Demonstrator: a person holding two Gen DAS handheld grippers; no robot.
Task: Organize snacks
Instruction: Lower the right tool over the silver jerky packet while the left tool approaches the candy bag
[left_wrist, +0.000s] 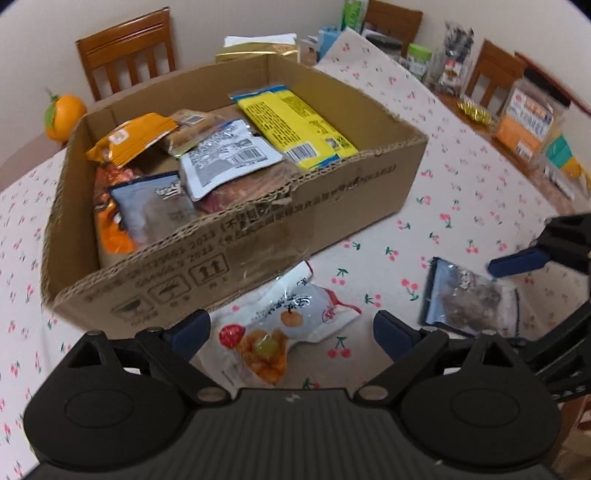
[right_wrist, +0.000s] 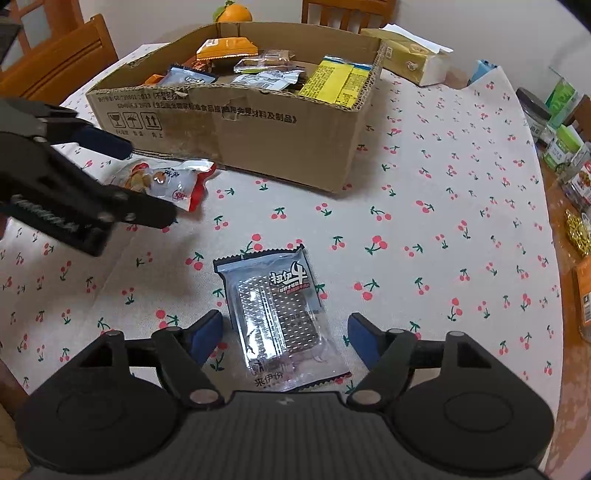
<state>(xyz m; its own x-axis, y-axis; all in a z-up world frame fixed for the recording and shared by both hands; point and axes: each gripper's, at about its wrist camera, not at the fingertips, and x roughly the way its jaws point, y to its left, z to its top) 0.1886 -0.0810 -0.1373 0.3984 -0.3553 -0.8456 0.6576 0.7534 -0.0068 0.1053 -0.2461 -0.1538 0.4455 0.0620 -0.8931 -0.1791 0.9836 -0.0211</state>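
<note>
A cardboard box (left_wrist: 332, 206) holds several snack packets, and it also shows in the right wrist view (right_wrist: 258, 147). A white packet with fruit pictures (left_wrist: 280, 332) lies on the cherry-print tablecloth just in front of the box. My left gripper (left_wrist: 291, 332) is open, its fingers on either side of this packet. The packet also shows in the right wrist view (right_wrist: 166, 181). A clear and blue snack packet (right_wrist: 280, 317) lies flat nearer the table's edge. My right gripper (right_wrist: 286, 336) is open around it. This packet also shows in the left wrist view (left_wrist: 469, 299).
Wooden chairs (left_wrist: 125, 51) stand behind the table. An orange toy fruit (left_wrist: 62, 114) sits behind the box. A yellow tissue pack (right_wrist: 410, 59) lies beside the box. Jars, boxes and packets (right_wrist: 565, 147) crowd the table's right side.
</note>
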